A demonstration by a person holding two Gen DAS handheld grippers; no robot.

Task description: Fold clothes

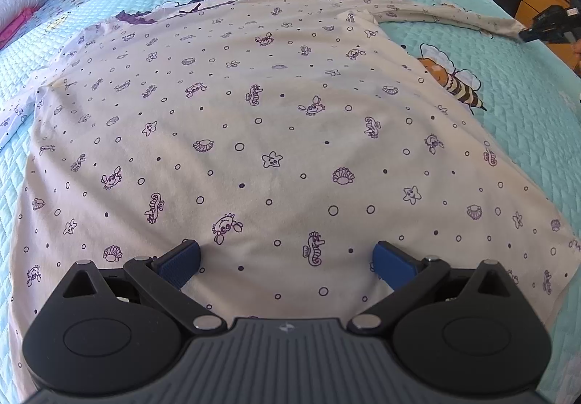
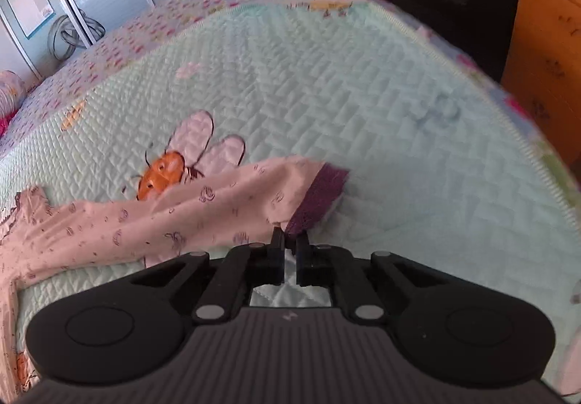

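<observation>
Looking across the bed, I see its teal quilted cover running out on every side of the nightshirt, the one thing I am working on. That nightshirt is pale pink, printed with purple sea creatures and rings, and it lies spread flat on the quilt with its purple-trimmed neckline at the far end from my left gripper. A bee picture stitched into the quilt shows just off the nightshirt's right edge.

One long sleeve reaches out from the nightshirt's far right shoulder across the quilt, partly covering the bee in the right wrist view. Its end carries a dark purple cuff.

My left gripper hangs over the near hem of the nightshirt, fingers spread wide apart with the blue pads turned inward; printed fabric fills the gap between them, and neither pad is pinching any fold that I can see.

My right gripper sits at the sleeve's end, well out from the nightshirt's body. Its fingers are drawn nearly together, and the corner of the purple cuff meets their tips, so I read them as clamped on the cuff. The left wrist view shows this same gripper at the sleeve's tip, small and dark.
</observation>
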